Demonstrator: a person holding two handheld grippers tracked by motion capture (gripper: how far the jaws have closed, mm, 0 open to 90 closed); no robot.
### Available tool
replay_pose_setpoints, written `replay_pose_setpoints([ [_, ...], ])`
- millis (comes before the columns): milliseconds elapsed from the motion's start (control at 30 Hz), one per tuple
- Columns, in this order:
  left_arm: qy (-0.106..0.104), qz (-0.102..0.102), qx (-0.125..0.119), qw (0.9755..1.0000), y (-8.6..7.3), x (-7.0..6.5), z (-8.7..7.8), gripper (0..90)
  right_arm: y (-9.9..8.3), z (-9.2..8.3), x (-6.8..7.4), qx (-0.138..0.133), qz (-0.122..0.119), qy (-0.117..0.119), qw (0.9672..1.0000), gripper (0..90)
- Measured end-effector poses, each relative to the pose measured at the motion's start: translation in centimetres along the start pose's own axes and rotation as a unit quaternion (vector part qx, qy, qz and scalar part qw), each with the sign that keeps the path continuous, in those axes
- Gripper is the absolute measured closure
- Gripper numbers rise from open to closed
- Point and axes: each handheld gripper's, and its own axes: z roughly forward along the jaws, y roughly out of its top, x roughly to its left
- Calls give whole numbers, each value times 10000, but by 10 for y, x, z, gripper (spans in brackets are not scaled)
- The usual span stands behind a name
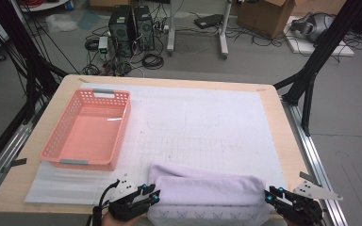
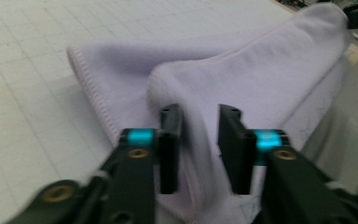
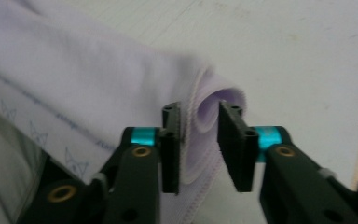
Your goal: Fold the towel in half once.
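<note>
— So, what's the biggest thing in the high view?
— A pale wooden table [image 1: 283, 141] with rounded corners, under a white gridded mat [image 1: 202, 127]; at centre left sits a salmon plastic basket [image 1: 122, 129], rectangular, with perforated walls.
— And the cloth?
— A soft lilac towel [image 1: 207, 190], fleecy, folded into a long bolster along the bottom centre of the frame; its lower layer carries a row of small printed cat faces, and the hems are stitched.
— The tongs?
— The left gripper [image 1: 152, 194] sits at the towel's left end; in the left gripper view its flat black jaws stand part-way apart with a rounded fold of pile between them; the pads look clear of it. The right gripper [image 1: 267, 195] sits at the right end; in the right gripper view its jaws are likewise half open around the curled, layered edge; the left pad seems to brush the hem, without clamping.
</note>
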Motion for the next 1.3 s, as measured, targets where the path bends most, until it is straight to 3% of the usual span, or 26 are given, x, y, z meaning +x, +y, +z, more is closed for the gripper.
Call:
replay_pose_setpoints([
  [133,101,-1,-358,9993,10,6,-2,488,5,-6,-5,-378,71,-135,9992,604],
  [200,170,-26,-399,9991,14,12,0,475,8,-2,-8,-439,35,-198,9988,594],
  [267,203,-111,-395,9990,17,18,5,458,10,7,-14,-380,-5,-300,9988,574],
  [367,234,-225,-326,9989,20,27,11,441,12,21,-22,-225,-10,-236,9995,578],
  [500,218,-217,-314,9990,23,30,15,441,13,35,-31,100,-241,-329,9991,591],
  [567,192,-165,-278,9993,25,32,18,441,13,32,-34,97,-241,-182,9995,590],
  [633,164,-158,-245,9994,27,35,22,440,14,31,-36,97,-276,237,9993,559],
  [700,133,-160,-160,9997,29,40,28,436,15,35,-34,214,-388,485,9978,541],
  [767,128,-183,-114,9997,31,44,32,430,16,44,-32,279,-454,524,9972,510],
  [867,114,-211,30,9997,34,51,40,422,20,59,-31,503,-561,538,9957,532],
  [900,85,-237,108,9996,35,54,43,418,21,61,-32,536,-555,567,9954,580],
  [933,57,-257,164,9995,35,56,45,416,23,61,-34,612,-560,687,9942,698],
  [1033,-100,-371,596,9975,37,60,56,407,21,60,-38,748,-509,828,9925,809],
  [1100,-170,-355,639,9972,37,59,57,407,21,61,-41,727,-459,950,9918,848],
  [1167,-84,-341,655,9972,36,57,57,476,21,61,-43,640,-442,931,9926,860],
  [1200,-56,-307,702,9970,36,55,57,550,21,61,-44,603,-412,914,9931,863],
  [1267,-125,-307,816,9961,35,54,56,804,20,62,-46,467,-359,814,9949,868],
  [1300,-121,-358,806,9960,35,53,56,831,20,62,-46,419,-350,759,9956,869],
])
